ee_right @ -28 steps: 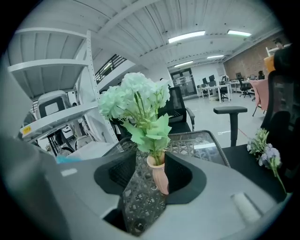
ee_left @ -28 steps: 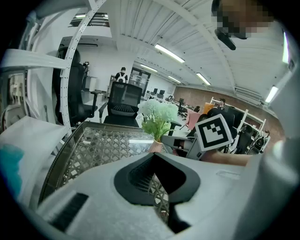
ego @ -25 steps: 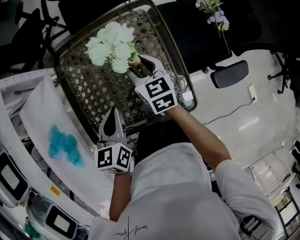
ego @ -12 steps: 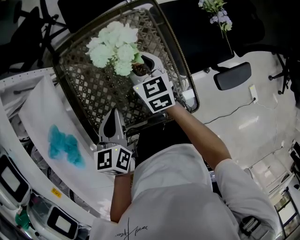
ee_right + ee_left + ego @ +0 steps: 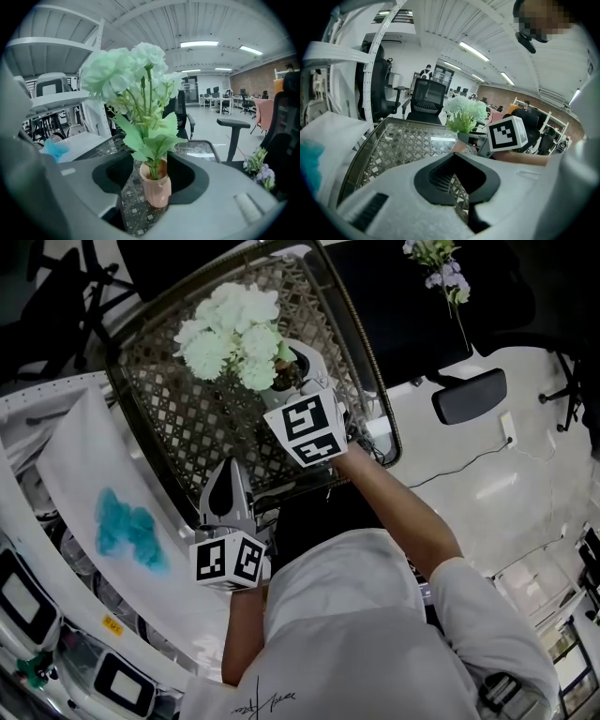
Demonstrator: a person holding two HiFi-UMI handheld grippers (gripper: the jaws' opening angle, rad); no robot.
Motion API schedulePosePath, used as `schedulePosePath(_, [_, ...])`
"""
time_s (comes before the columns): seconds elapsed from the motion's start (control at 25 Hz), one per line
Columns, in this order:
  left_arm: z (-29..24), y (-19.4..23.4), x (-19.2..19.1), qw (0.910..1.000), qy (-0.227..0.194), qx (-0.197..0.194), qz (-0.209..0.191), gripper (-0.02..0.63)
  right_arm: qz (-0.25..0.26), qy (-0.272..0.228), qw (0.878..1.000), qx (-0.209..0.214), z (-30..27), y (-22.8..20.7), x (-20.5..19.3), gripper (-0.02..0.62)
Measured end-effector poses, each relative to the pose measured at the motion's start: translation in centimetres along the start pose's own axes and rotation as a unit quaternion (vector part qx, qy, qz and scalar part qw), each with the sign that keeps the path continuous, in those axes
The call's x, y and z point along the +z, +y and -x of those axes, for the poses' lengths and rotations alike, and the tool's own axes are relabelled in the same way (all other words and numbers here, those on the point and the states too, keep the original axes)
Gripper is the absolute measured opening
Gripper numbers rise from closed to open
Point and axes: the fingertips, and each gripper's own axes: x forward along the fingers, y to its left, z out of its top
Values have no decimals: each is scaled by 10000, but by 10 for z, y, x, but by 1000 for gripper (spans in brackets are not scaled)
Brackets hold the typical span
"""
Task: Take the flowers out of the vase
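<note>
A bunch of pale green-white flowers (image 5: 231, 332) stands upright in a small pink vase (image 5: 156, 186) on the lattice-topped table (image 5: 178, 427). My right gripper (image 5: 150, 161) reaches around the vase at table level. Its jaws have just been opening. The vase sits between them, with a gap on its left side and its right side close against the other jaw. In the head view the right gripper (image 5: 292, 371) lies just right of the blooms. My left gripper (image 5: 226, 486) rests at the table's near edge, jaws together, nothing in them. It sees the flowers (image 5: 465, 112) from afar.
A white cloth with a blue patch (image 5: 127, 531) lies left of the table. A sprig of purple flowers (image 5: 441, 263) stands far right, near an office chair's armrest (image 5: 469, 395). White shelving frames the left side.
The right gripper's marker cube has tilted and crept slightly left, staying beside the vase. Flowers, vase and left gripper hold their places.
</note>
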Motion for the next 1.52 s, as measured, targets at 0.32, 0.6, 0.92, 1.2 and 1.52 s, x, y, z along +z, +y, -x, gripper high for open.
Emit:
schedulePosePath(0.32, [-1,2,-3,10000,31,41,7,3,632,-63,9972,-385,-3,-4,1,230])
schedulePosePath(0.6, [0,4,-4,10000,50,54,10,3,936,-55,9936,-629,-7,-6,2,224])
schedulePosePath(0.92, [0,4,-4,10000,52,56,5,3,849,-143,9942,-646,-10,-3,4,181])
schedulePosePath(1.2, [1,5,-4,10000,43,66,19,3,735,-192,9949,-662,-8,-6,7,148])
schedulePosePath(1.52, [2,6,-2,10000,17,58,17,3,686,-292,9953,-623,-5,-7,13,118])
